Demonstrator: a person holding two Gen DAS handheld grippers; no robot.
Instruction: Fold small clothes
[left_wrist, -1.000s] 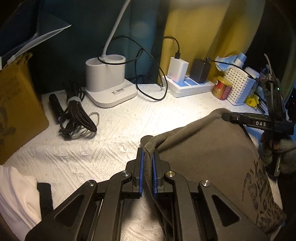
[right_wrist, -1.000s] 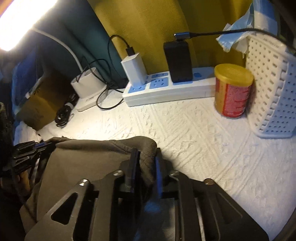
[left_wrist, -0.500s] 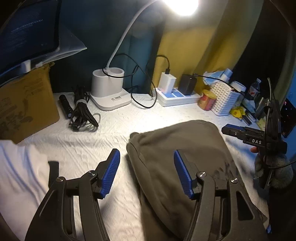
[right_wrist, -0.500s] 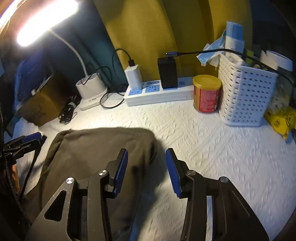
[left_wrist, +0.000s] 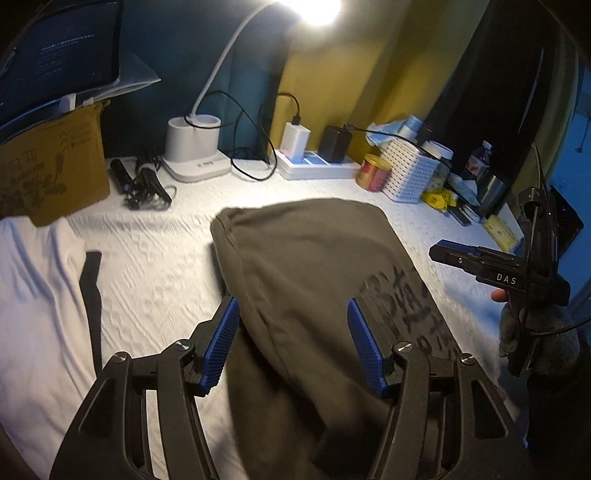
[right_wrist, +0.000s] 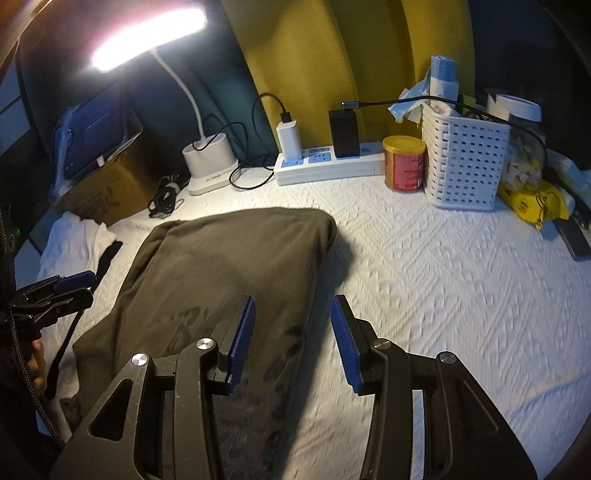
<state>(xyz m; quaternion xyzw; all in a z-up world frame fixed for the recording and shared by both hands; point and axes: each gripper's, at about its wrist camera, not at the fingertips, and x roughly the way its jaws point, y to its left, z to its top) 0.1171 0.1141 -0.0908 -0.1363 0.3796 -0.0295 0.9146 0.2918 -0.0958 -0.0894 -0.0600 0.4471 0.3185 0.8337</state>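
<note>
Cloth of a dark olive garment (left_wrist: 314, 266) lies folded flat on the white bench (right_wrist: 443, 277), in the middle, with a white garment (left_wrist: 37, 295) at its 9 o'clock. Both jaws have just been opening: the left hand-held gripper (left_wrist: 293, 343) and the right hand-held gripper (right_wrist: 291, 339) each stand apart above the olive cloth, not pinching it. A lamp base (left_wrist: 192, 151) sits at 11 o'clock and a white basket (right_wrist: 463, 162) at 1 o'clock.
</note>
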